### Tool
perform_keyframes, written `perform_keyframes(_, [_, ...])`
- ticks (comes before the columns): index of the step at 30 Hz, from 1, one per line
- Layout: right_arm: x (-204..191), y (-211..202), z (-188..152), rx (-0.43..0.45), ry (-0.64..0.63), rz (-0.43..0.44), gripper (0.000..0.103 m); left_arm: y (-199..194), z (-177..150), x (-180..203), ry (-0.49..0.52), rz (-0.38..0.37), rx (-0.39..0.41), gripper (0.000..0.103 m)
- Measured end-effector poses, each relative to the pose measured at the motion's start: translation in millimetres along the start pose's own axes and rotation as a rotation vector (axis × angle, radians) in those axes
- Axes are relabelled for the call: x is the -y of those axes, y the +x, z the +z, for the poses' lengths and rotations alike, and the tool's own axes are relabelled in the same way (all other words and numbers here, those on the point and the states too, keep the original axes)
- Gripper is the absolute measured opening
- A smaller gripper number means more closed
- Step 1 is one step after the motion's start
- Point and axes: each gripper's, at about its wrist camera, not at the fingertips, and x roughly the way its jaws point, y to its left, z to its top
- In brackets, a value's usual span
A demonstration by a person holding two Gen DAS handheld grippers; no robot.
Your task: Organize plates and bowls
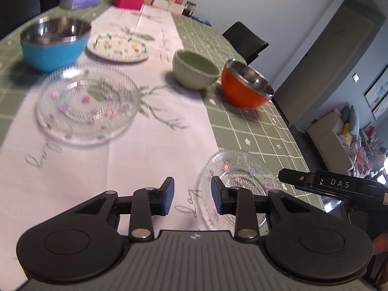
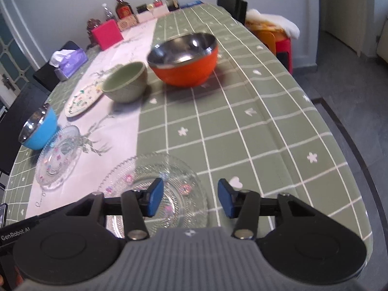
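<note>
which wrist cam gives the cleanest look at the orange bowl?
Right wrist. The orange bowl sits near the centre of that view, large, with its whole steel rim and inside visible and nothing in front. The left wrist view shows it smaller, off to the right and seen more from the side, beside the green bowl.

Two black hand-held grippers

Left gripper [image 1: 192,195] and right gripper [image 2: 190,197] — blue pads, silver screws, round black discs, ribbed grey base behind.

The left tongs [image 1: 192,195] hid the near rim of a glass plate [image 1: 245,167]. Motion blurred the blue bowl [image 1: 54,42], and the bottles' [image 2: 124,8] labels were unreadable.
</note>
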Motion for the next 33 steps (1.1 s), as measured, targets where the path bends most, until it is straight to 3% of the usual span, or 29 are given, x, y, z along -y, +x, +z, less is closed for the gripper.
perform_keyframes(4, [-18.9, -3.7, 2.0, 0.041, -0.088, 0.028, 0.057, -17.2, 12.5, 2.2, 0.118, 0.048, 0.034, 0.042])
perform_keyframes(12, [-69.9, 7.4, 13.5, -0.001, -0.168, 0.125, 0.060, -37.7, 52.8, -25.5, 0.258, 0.140, 0.023, 0.043])
perform_keyframes(18, [-111.6, 28.9, 27.1, -0.057, -0.195, 0.180, 0.066, -38.7, 78.1, -65.4, 0.244, 0.174, -0.044, 0.043])
perform_keyframes(25, [-150.8, 72.1, 36.8, -0.171, -0.188, 0.233, 0.067, -24.5, 97.8, -122.5, 0.160, 0.237, -0.107, 0.043])
perform_keyframes(33, [-159.6, 122.6, 52.6, -0.267, -0.116, 0.244, 0.066, -0.5, 112.7, -157.2, 0.100, 0.163, -0.123, 0.043])
